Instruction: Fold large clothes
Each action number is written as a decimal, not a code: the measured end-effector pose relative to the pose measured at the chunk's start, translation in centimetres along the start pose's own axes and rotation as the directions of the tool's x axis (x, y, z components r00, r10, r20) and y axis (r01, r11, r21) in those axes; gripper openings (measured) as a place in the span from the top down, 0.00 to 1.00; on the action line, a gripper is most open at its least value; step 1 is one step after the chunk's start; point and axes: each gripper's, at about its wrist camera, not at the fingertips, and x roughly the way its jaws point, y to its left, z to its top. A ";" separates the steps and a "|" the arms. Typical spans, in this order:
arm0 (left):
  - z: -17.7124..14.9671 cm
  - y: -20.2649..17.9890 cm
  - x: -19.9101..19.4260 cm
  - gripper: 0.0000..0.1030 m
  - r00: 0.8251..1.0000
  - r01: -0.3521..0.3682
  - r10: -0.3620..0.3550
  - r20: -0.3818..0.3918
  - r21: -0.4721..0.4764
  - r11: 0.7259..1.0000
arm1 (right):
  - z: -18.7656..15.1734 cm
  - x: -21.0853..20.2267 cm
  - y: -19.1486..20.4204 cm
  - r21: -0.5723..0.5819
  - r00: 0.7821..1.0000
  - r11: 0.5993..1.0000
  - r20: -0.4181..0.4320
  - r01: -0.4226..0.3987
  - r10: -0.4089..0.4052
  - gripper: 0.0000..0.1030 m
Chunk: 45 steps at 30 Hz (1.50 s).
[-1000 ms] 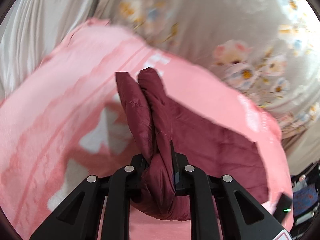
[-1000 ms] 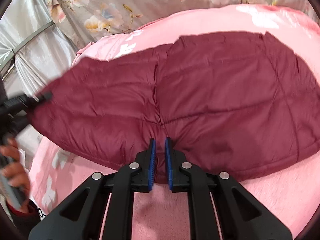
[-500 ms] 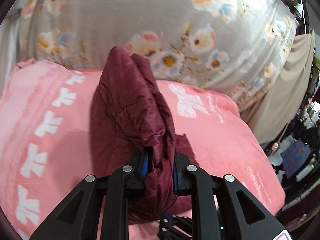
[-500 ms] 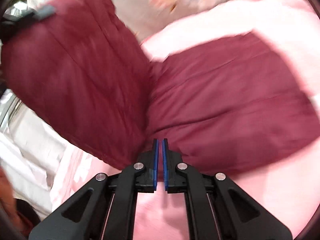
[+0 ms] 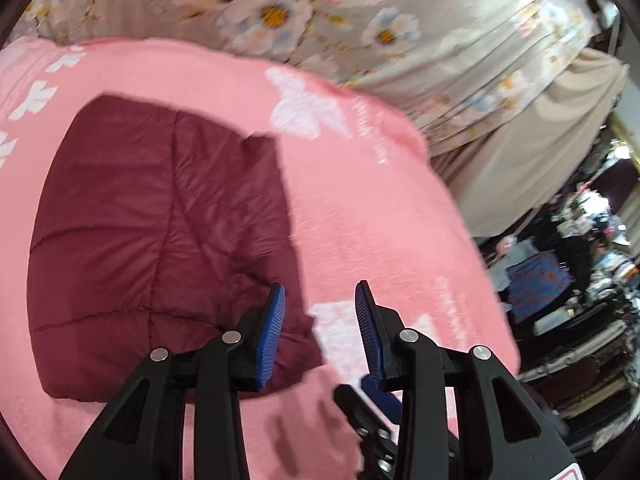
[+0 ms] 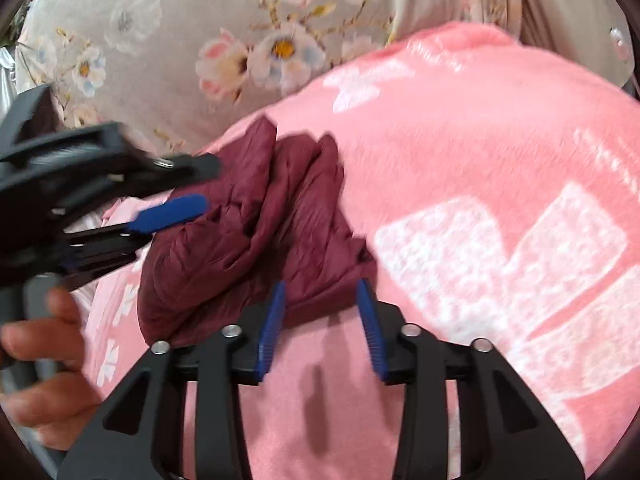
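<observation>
Garment: maroon quilted jacket [image 5: 160,240] lies folded on the pink blanket [image 5: 380,220], a floral sheet [image 5: 320,8] behind it. Left gripper [image 5: 320,312] has its jaws spread, holding nothing, its left pad over the jacket's near corner. Right gripper [image 6: 322,308] is likewise spread wide, with the jacket's bunched edge [image 6: 320,280] between its blue pads [image 6: 272,320], ungripped.

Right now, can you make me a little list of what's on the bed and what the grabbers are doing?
garment: maroon puffy jacket, folded, lying on blanket
surface: pink blanket
backdrop: floral sheet
left gripper: jaws open, empty, at the jacket's edge
right gripper: jaws open, empty, near the jacket
hand: holds left gripper's handle
</observation>
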 end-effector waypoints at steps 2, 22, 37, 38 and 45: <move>0.9 -0.8 -3.2 0.49 0.995 -0.026 0.022 0.092 0.042 0.999 | 1.1 -0.2 0.6 -0.023 0.999 1.000 0.027 -0.018 0.019 0.54; -0.2 9.9 -3.1 0.35 0.838 -0.539 0.543 0.051 -0.067 0.839 | 4.7 5.0 4.9 -0.174 0.999 0.984 -0.049 -0.030 0.021 0.89; -3.1 11.6 4.1 0.28 0.804 -0.593 0.593 -0.046 0.012 0.805 | 0.7 10.3 -1.9 -0.031 0.988 0.999 -0.155 -0.008 0.003 0.87; -3.3 11.6 4.3 0.27 0.799 -0.600 0.600 -0.041 0.019 0.800 | 0.5 10.4 -1.9 -0.037 0.989 0.999 -0.147 -0.005 -0.001 0.87; -4.1 11.8 5.5 0.25 0.775 -0.630 0.631 -0.016 0.043 0.775 | -0.1 10.5 -1.4 -0.084 0.992 0.996 -0.120 0.026 -0.036 0.87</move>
